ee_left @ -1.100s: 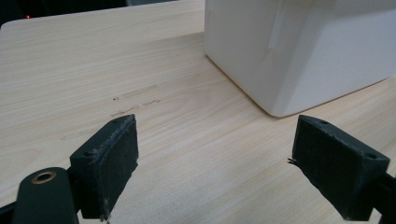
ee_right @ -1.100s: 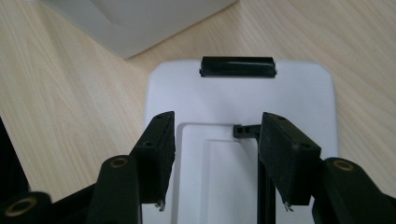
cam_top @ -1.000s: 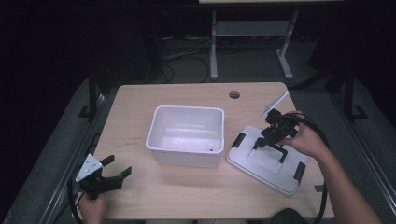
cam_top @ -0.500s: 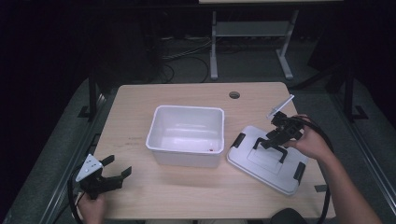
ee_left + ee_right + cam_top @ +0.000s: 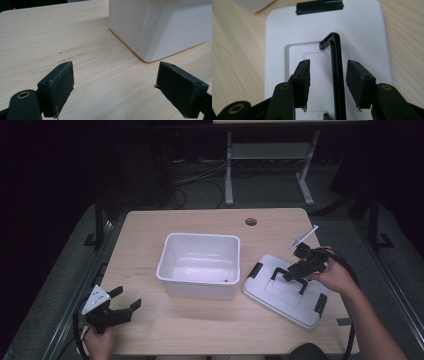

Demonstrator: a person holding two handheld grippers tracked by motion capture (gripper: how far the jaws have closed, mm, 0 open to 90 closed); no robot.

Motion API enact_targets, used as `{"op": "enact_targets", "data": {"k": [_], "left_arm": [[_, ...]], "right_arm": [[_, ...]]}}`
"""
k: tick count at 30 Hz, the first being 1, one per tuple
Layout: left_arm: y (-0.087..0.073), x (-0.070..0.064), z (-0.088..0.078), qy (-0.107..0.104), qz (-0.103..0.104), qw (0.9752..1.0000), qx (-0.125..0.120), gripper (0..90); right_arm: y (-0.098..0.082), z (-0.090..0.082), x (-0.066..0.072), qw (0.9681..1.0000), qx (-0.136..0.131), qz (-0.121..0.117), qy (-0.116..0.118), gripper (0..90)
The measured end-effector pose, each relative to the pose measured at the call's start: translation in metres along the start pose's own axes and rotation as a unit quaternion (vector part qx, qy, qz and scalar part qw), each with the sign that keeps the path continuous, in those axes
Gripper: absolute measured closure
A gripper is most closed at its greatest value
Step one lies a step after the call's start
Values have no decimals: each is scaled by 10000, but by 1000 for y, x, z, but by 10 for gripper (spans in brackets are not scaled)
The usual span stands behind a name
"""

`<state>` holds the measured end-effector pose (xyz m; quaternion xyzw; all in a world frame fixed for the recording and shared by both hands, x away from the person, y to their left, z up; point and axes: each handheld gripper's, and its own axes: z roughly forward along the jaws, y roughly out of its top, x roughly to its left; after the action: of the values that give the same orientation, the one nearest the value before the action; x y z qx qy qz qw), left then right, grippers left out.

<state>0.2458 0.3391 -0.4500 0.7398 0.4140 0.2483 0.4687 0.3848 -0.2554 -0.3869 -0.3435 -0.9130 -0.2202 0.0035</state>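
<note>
A white lid (image 5: 283,298) with black clips lies flat on the table right of an open white bin (image 5: 198,289). Its black handle (image 5: 291,273) stands raised. My right gripper (image 5: 294,274) hangs just over the lid with a jaw on each side of the handle (image 5: 336,67). In the right gripper view the gripper (image 5: 330,78) has been closing, and a gap remains between each pad and the handle, above the lid (image 5: 278,37). My left gripper (image 5: 123,308) rests open near the table's front left corner. In its own view the gripper (image 5: 115,85) holds nothing and faces the bin's corner (image 5: 160,27).
The bin holds a small red speck near its front wall. A round cable hole (image 5: 250,221) sits at the table's back right. A white desk frame (image 5: 265,155) stands behind the table. Bare wood (image 5: 150,245) lies left of the bin.
My right gripper has sunk a little toward the lid and its jaws have narrowed around the raised handle. The left gripper has stayed put.
</note>
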Motion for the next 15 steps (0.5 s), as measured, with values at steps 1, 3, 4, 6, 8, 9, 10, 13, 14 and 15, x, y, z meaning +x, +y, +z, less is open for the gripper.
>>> {"op": "enact_targets", "data": {"k": [1, 3, 4, 6, 8, 9, 10, 13, 14, 15], "left_arm": [[0, 0, 0, 2, 4, 10000, 4, 137], [0, 0, 0, 3, -3, 10000, -3, 137], [0, 0, 0, 2, -5, 10000, -4, 137], [0, 0, 0, -1, -7, 10000, -2, 137], [0, 0, 0, -11, -16, 10000, -17, 137], [0, 0, 0, -8, -15, 10000, -18, 137], [0, 0, 0, -4, -18, 10000, -21, 137], [0, 1, 0, -7, -11, 10000, -14, 137], [0, 1, 0, -7, -17, 10000, -19, 137], [0, 1, 0, -7, -15, 10000, -17, 137]], "right_arm": [[0, 1, -1, 10000, 10, -2, -4, 548], [-1, 2, -1, 10000, 12, 8, 6, 566], [-1, 3, -1, 10000, 18, 16, 12, 573], [-2, 4, -1, 10000, 38, 10, 7, 587], [-2, 5, -1, 10000, 53, 7, 13, 603], [-2, 5, -1, 10000, 51, 4, 8, 614], [-2, 5, -1, 10000, 49, 3, 3, 622], [-3, 5, -1, 10000, 60, -9, -16, 651], [-3, 5, -1, 10000, 55, -12, -17, 666], [-3, 5, -2, 10000, 59, -14, -11, 684]]}}
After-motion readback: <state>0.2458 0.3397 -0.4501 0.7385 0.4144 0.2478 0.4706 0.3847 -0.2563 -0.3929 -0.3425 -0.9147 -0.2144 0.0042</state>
